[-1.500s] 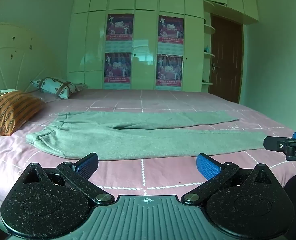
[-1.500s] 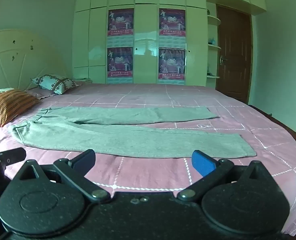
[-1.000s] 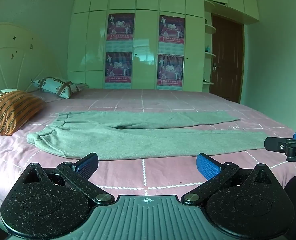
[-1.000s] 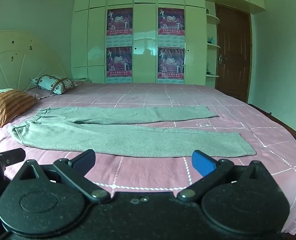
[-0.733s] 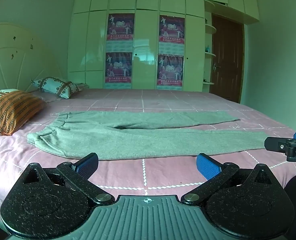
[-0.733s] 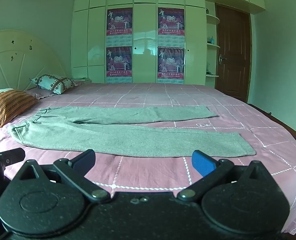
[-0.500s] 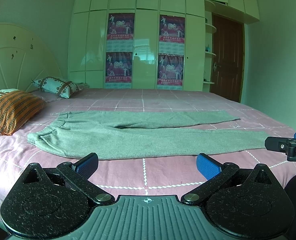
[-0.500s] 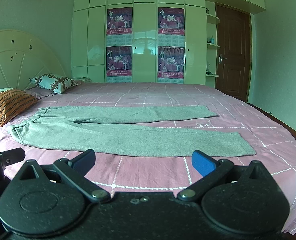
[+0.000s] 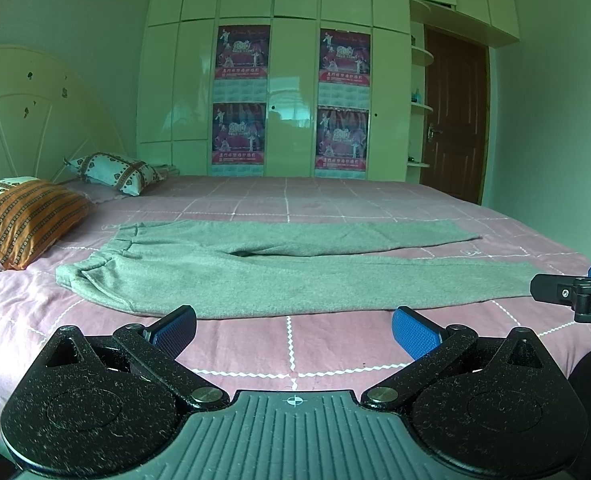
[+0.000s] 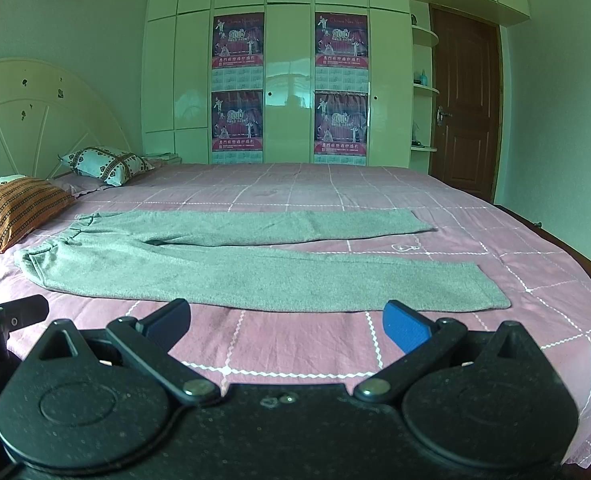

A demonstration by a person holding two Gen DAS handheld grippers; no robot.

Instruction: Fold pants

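Observation:
Grey pants [image 9: 287,276] lie flat and spread on the pink checked bed [image 9: 295,344], waistband to the left, both legs running right. They also show in the right wrist view [image 10: 255,268]. My left gripper [image 9: 294,326] is open and empty, just short of the near leg's front edge. My right gripper [image 10: 286,320] is open and empty, also just short of that edge, nearer the leg's hem. Each gripper shows at the edge of the other's view.
An orange striped pillow [image 9: 27,216] and a patterned pillow [image 9: 115,168] lie at the bed's left by the headboard [image 9: 35,112]. A cream wardrobe with posters [image 9: 291,96] and a brown door [image 9: 455,120] stand behind. The bed's right edge [image 10: 575,256] drops to the floor.
Both views have shifted very slightly; the grippers stay open and the pants have not moved.

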